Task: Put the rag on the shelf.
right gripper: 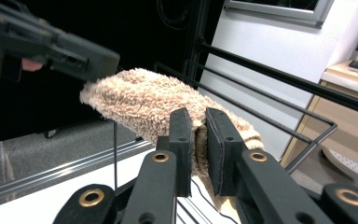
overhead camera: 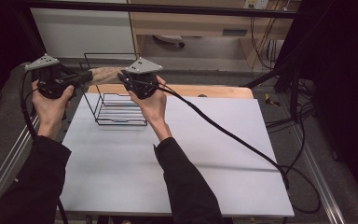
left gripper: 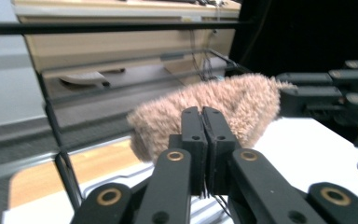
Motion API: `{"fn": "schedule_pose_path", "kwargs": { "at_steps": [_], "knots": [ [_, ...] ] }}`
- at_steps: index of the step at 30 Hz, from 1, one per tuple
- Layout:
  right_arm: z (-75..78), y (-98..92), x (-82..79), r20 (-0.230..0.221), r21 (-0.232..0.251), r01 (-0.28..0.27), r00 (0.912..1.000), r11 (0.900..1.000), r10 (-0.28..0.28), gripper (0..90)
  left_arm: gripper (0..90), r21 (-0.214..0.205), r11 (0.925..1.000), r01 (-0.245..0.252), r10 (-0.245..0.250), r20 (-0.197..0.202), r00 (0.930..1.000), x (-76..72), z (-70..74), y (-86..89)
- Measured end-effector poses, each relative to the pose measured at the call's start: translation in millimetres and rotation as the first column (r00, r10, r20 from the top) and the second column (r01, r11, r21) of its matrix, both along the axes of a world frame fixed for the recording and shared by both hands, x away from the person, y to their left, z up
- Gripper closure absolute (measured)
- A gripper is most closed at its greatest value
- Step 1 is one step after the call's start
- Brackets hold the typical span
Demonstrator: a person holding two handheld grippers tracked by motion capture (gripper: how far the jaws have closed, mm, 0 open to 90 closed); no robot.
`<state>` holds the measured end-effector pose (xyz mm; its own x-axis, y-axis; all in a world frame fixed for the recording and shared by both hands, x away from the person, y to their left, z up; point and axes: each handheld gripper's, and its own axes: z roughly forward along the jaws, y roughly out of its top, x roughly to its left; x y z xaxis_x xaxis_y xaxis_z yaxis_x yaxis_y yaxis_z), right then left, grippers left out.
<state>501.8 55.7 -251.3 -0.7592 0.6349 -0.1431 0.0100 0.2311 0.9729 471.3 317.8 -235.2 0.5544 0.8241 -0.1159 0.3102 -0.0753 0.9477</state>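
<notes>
White tabletop (overhead camera: pixel 177 154) fills the lower centre of the high view, with a strip of bare wood (overhead camera: pixel 205 90) along its far edge. Grey floor (overhead camera: pixel 223 60) lies beyond it. Pale wooden cabinet (overhead camera: pixel 191 21) at the upper centre; a white panel (overhead camera: pixel 81 30) stands to its left. Black metal bar (overhead camera: pixel 168 8) crosses the top of the frame. Dark curtain (overhead camera: pixel 340 70) fills the right side. Aluminium rail (overhead camera: pixel 321 186) runs along the lower right, loose black cables (overhead camera: pixel 303 112) on the floor beside it. Light is dim and even.

Tan fuzzy sock (left gripper: pixel 214 109), blk wire rack (overhead camera: pixel 116 100), white table (overhead camera: pixel 177 154), blk grippers w/ brass rivets
</notes>
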Motion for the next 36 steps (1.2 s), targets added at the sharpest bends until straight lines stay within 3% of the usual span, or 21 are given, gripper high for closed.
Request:
{"fn": "schedule_pose_path", "kwargs": {
  "at_steps": [5,8,14,17,19,20,26,36],
  "knots": [
    [-1.5,-1.9,-0.6,-0.01,0.0,-0.008,0.9999,1.0,0.008,77.9,89.3,0.008,1.0,0.006,-0.005,-0.01,0.9999,-0.1,-8.1,1.1],
    [3.7,-4.4,-4.4,-0.011,0.023,-0.018,0.9998,0.9996,0.019,70.4,89.3,0.021,0.9998,0.007,-0.006,-0.005,1.0,-0.7,-10.8,1.4],
    [11.9,-7.8,-4.1,-0.034,0.078,-0.037,0.9986,0.9963,0.04,71.4,89.4,0.053,0.9986,0.006,-0.006,-0.001,1.0,-0.5,-17.2,0.5],
    [14.3,-7.5,-3.6,-0.044,0.079,-0.046,0.9978,0.9958,0.049,75.5,89.4,0.067,0.9977,0.004,-0.003,-0.003,1.0,0.3,-20.1,-0.4],
    [12.1,-5.1,-3.1,-0.086,0.06,-0.06,0.9941,0.9964,0.065,83.5,89.4,0.072,0.9974,0.005,-0.004,-0.003,1.0,0.8,-21.7,-1.1],
    [12.1,-5.1,-3.1,-0.086,0.06,-0.06,0.9941,0.9964,0.065,83.5,89.4,0.075,0.9972,0.005,-0.005,-0.001,1.0,1.2,-22.5,-1.6],
    [-7.0,-0.2,4.9,-0.189,-0.025,-0.029,0.9818,0.9993,0.023,88.1,89.4,0.107,0.9943,-0.003,0.002,0.006,1.0,2.5,-26.5,-4.3],
    [-18.9,3.0,14.8,-0.194,-0.051,-0.01,0.9811,0.9987,0.0,85.4,88.5,0.108,0.9937,-0.031,0.031,0.008,0.9995,10.1,-32.6,-6.1]
  ]
}}
